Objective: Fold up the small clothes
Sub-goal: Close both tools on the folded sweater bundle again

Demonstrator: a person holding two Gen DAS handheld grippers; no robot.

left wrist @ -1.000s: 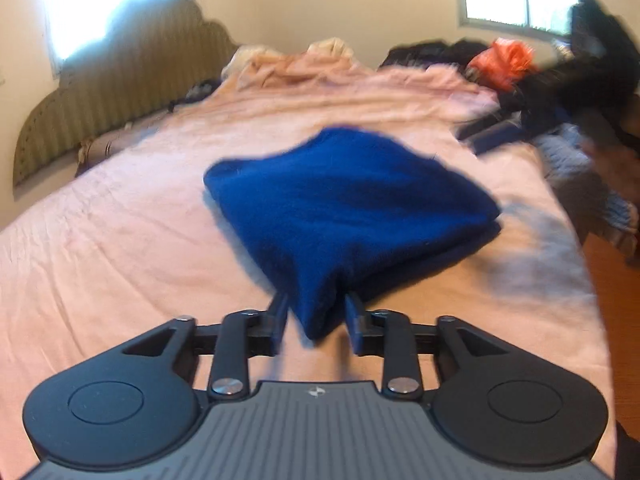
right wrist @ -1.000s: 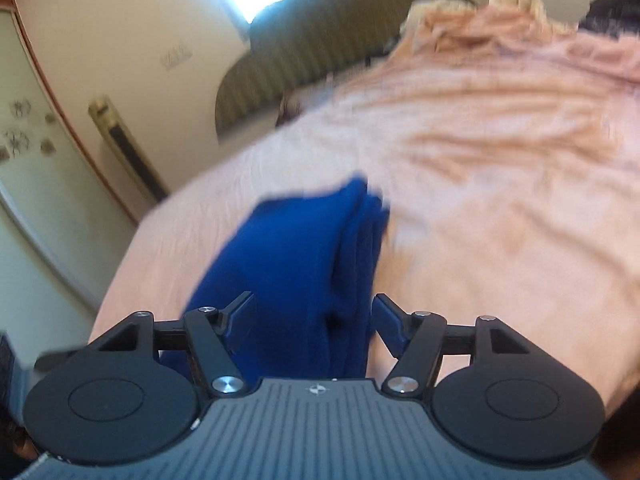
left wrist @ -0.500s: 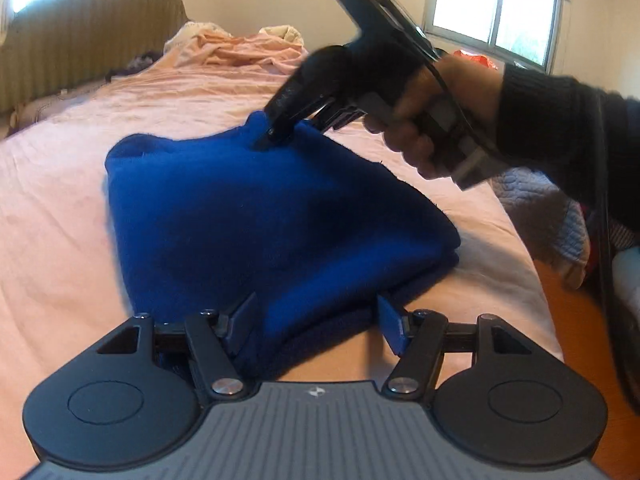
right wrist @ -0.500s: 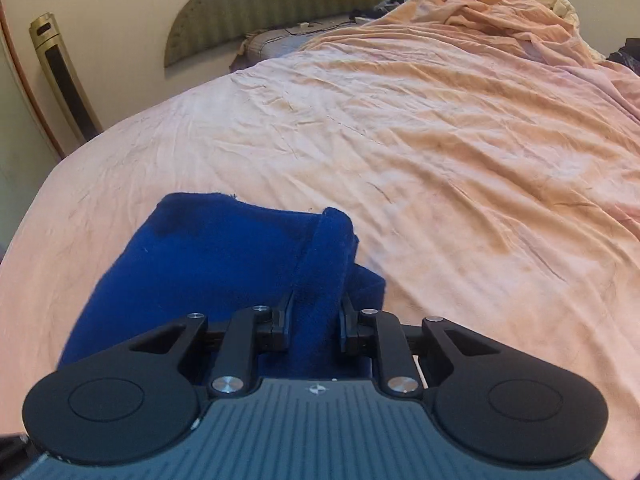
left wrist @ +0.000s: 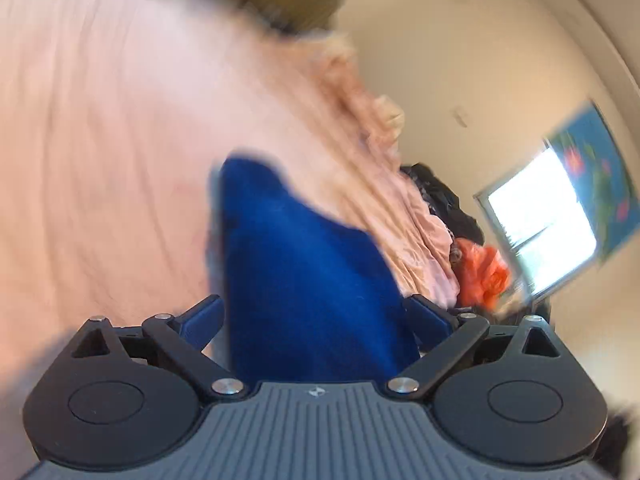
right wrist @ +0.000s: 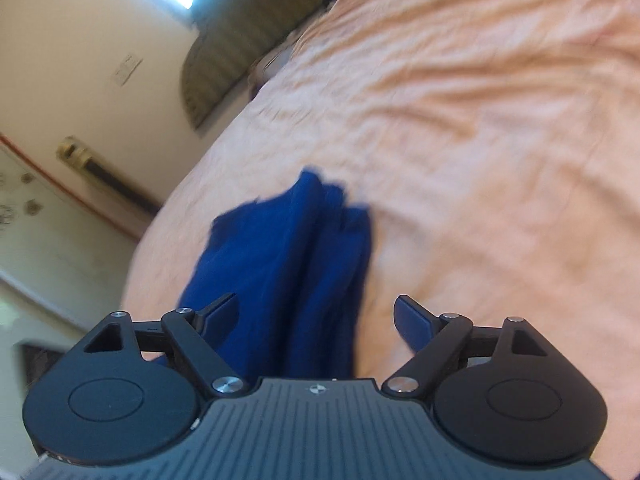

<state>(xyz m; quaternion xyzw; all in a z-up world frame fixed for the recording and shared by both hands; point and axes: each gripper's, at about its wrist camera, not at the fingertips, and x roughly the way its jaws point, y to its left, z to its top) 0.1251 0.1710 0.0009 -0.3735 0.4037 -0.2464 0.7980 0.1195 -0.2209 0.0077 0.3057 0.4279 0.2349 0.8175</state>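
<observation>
In the left wrist view the left gripper (left wrist: 316, 316) is seen with its fingers spread wide, and the blue garment (left wrist: 304, 272) fills the gap between them; no clamping on the cloth can be made out, so it is judged to be released rather than held. The garment lies on the bed (left wrist: 100, 128), bunched into a thick, layered bundle (the view is tilted and smeared, so the outline is uncertain). Further right, at the far edge of the bed, a crumpled blanket (left wrist: 360, 92), dark clothes (left wrist: 448, 196) and an orange item (left wrist: 480, 276) are piled below the window (left wrist: 540, 224).

In the right wrist view the right gripper (right wrist: 316, 316) is likewise wide open, with the garment (right wrist: 288, 264) running up between the fingers, several stacked layers showing along its right side. It sits close to the near left edge of the bed (right wrist: 500, 140), with the wall and a headboard (right wrist: 236, 40) beyond.

The folding is judged to be largely done; what seems left is a tidying or a setting aside, and possibly the other clothes. Wide bare sheet lies to the right for moving; little room is left toward the near edge.
</observation>
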